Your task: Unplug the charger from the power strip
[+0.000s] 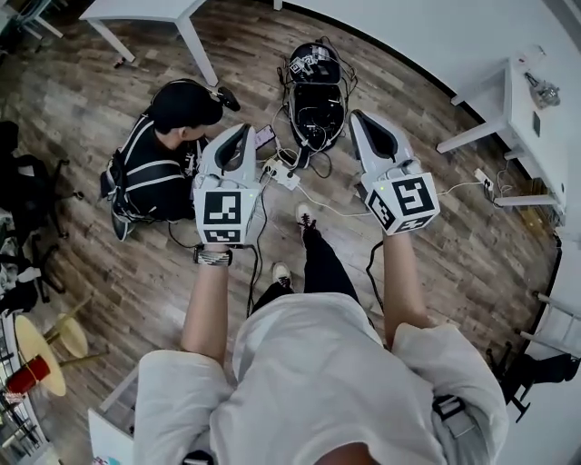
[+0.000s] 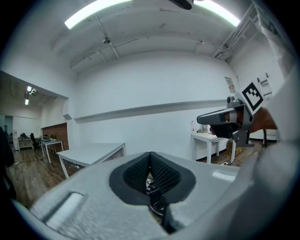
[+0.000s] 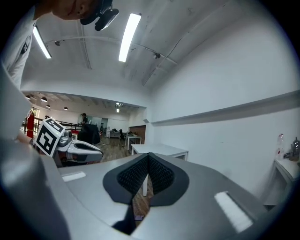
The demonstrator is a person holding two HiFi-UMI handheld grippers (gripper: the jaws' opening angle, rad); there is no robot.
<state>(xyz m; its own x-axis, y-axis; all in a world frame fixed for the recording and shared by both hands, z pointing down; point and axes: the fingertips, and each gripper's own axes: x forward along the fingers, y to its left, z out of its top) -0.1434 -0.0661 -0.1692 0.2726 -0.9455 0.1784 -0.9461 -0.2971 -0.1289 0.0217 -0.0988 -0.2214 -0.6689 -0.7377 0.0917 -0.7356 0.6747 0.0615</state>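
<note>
Both arms reach forward, left claw [image 1: 245, 129] and right claw [image 1: 359, 118] closed, empty.

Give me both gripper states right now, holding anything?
Left gripper: closed, jaws together, nothing held.
Right gripper: closed, jaws together, nothing held.

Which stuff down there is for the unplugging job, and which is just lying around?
For the job:
- white power strip on the floor
- left gripper and right gripper, both shut, empty

Just lying about:
- red cup
- white table
- person sitting on the floor
</note>
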